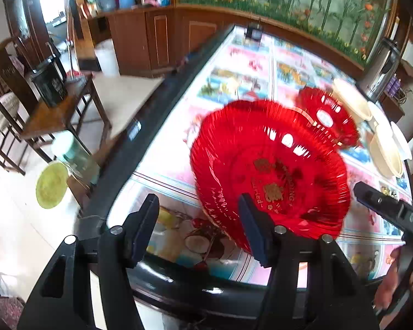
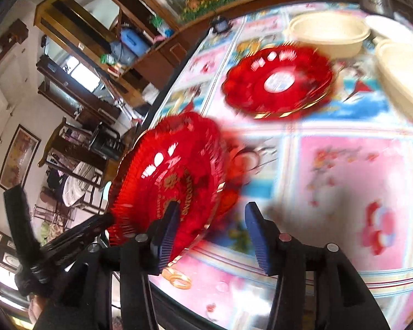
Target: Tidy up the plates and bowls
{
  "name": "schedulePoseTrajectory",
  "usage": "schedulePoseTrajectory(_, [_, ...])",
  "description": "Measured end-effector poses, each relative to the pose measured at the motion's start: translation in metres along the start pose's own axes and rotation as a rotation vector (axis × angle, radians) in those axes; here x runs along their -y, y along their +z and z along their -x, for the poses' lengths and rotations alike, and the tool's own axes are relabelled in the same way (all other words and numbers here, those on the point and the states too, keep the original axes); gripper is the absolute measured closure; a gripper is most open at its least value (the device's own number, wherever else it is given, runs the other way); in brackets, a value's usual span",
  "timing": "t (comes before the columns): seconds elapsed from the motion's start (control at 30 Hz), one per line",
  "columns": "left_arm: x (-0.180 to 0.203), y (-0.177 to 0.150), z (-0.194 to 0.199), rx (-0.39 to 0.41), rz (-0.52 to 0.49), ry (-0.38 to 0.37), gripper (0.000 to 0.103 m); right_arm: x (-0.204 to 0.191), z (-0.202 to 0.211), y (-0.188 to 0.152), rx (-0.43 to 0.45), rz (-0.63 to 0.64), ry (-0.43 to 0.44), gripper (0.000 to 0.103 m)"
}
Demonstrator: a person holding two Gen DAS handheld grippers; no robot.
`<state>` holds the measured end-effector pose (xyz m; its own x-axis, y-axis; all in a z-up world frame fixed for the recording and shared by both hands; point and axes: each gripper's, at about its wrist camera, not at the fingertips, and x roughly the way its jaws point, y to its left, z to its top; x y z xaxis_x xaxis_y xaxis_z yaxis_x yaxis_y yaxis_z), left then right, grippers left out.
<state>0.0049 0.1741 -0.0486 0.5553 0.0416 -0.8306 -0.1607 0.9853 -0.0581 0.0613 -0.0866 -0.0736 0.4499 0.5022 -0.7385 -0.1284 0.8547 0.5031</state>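
Both views are blurred by motion, so fine detail is hard to make out. In the left wrist view, the large red plate [image 1: 269, 170] is seen at 3 o'clock from centre, tilted above the surface [image 1: 234, 55]. Its near rim is hidden behind the right finger of the left gripper [image 1: 198, 228]. The fingers [image 1: 140, 225] of that gripper are spread wide, and nothing is seen between them. Gold lettering is printed on the plate; only fragments are legible, and no full word can be read with certainty.

In the right wrist view, the same plate [image 2: 173, 176] appears at 9 o'clock, with its lower edge cut off by the left finger of the right gripper [image 2: 209, 233]. The fingers [image 2: 257, 236] are spread; whether the left one touches the plate cannot be told.

A smaller red plate [image 2: 278, 82] lies flat on the surface at 1 o'clock, with a white label at its centre whose text is unreadable. Cream bowls [image 2: 327, 34] are seen beyond it at 1 to 2 o'clock, partly cut off by the frame edge. The patterned cover of the surface is smeared by blur.
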Motion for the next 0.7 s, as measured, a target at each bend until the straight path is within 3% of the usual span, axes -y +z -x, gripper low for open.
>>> schedulePoseTrajectory(0.13, [0.006,0.011,0.026,0.063,-0.018,-0.038,0.043,0.031,0.027,0.009,0.068,-0.072,0.001,0.051])
schedulePoseTrajectory(0.2, [0.017,0.021,0.033,0.095,-0.033,-0.073,0.032,0.047,0.036,0.017,0.101,-0.117,-0.006,0.051])
schedulePoseTrajectory(0.27, [0.034,0.033,0.034,0.107,-0.038,-0.107,0.028,0.059,0.042,0.025,0.126,-0.152,-0.008,0.051])
schedulePoseTrajectory(0.47, [0.089,0.061,0.013,0.034,0.033,-0.305,0.029,0.083,0.047,0.042,0.178,-0.200,0.000,0.051])
schedulePoseTrajectory(0.6, [0.117,0.091,-0.011,-0.007,0.069,-0.299,0.029,0.102,0.041,0.056,0.188,-0.247,0.043,0.051])
schedulePoseTrajectory(0.7, [0.125,0.113,-0.040,-0.062,0.164,-0.283,0.029,0.113,0.034,0.068,0.193,-0.274,0.076,0.051])
